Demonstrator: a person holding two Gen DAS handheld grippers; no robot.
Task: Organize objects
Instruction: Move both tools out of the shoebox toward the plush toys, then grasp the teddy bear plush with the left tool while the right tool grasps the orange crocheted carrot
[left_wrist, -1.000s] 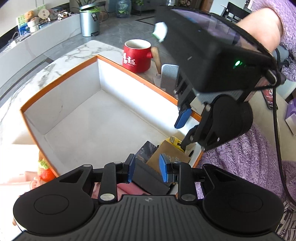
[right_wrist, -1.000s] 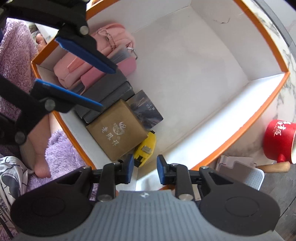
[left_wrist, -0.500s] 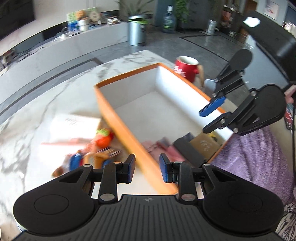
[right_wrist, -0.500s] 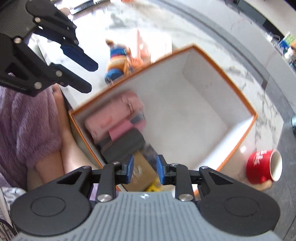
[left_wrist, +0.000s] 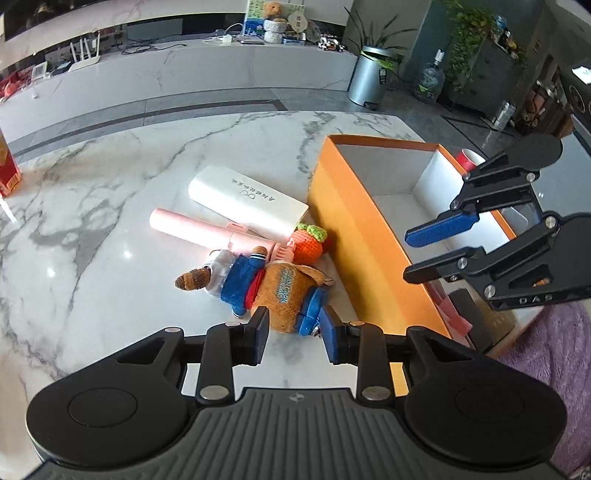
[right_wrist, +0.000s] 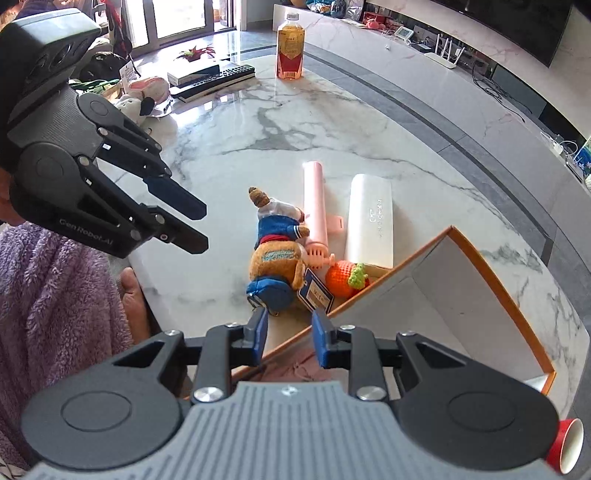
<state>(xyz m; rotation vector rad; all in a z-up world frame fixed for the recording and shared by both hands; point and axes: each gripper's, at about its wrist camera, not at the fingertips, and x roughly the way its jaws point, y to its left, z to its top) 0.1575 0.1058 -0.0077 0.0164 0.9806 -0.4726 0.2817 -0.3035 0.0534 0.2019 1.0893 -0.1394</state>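
Four loose items clustered on the marble surface (left_wrist: 110, 192) just beside the orange box (left_wrist: 369, 236): a plush toy (left_wrist: 273, 284) in blue clothing lying on its side, a crocheted orange fruit (left_wrist: 308, 245) with a green top against the box's outer wall, a pink tube (left_wrist: 207, 230) and a white rectangular case (left_wrist: 247, 201) lying side by side behind them. Toy touching the tube and the fruit; a blue tag (right_wrist: 316, 295) at the toy's lower end, next to the box's edge. Inside the box, at its near end, pink items (left_wrist: 452, 312) and a dark case (left_wrist: 469, 314), partly hidden; far end of the white interior bare. Left gripper (left_wrist: 294, 330) low over the surface with jaws apart and nothing between them, the plush toy just ahead of the fingertips. Right gripper (right_wrist: 286, 334) over the near corner of the box, jaws likewise apart and holding nothing; seen from the left wrist camera as a black linkage with a blue pad above the box's right wall. Red mug (left_wrist: 469, 158) beyond the box's far corner. Farther off on the surface, a bottle of amber liquid (right_wrist: 290, 48), remote controls (right_wrist: 214, 79) and a small white plush (right_wrist: 142, 101). Purple fleece sleeve (right_wrist: 48, 295) at the near edge. Grey bin (left_wrist: 367, 83) and a water jug (left_wrist: 428, 81) on the floor beyond.
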